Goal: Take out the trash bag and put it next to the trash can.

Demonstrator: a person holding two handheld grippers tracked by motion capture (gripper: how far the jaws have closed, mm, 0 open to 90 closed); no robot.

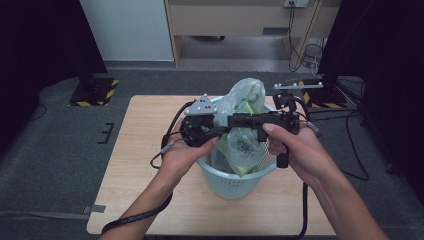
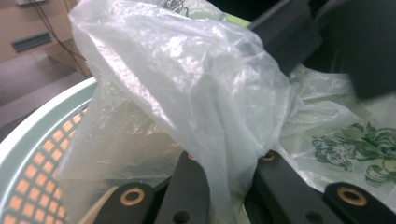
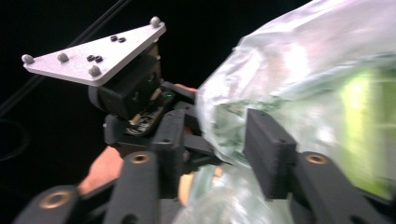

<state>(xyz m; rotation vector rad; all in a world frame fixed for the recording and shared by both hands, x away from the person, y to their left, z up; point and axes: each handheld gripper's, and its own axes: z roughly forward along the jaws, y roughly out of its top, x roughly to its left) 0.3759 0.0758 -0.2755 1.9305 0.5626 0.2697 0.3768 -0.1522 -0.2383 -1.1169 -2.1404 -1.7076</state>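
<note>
A pale green mesh basket (image 1: pixel 235 182) stands on the wooden table (image 1: pixel 145 150), and a thin see-through plastic bag (image 1: pixel 245 92) with green print rises out of it. My left gripper (image 1: pixel 221 131) is at the basket's left rim, shut on a fold of the bag (image 2: pixel 187 70), whose film is pinched between its jaws (image 2: pixel 229 175). My right gripper (image 1: pixel 233 121) reaches in from the right, level and pointing left. Its jaws (image 3: pixel 219 144) stand apart with bag film (image 3: pixel 303 79) bulging between them, the pads not pressing it. The left gripper (image 3: pixel 135 98) faces it closely.
The basket rim (image 2: pixel 37 135) curves past on the left. Cables trail from both grippers across the table. Grey carpet surrounds the table, with black stand bases and hazard-striped plates (image 1: pixel 95 92) behind it, and dark curtains at both sides.
</note>
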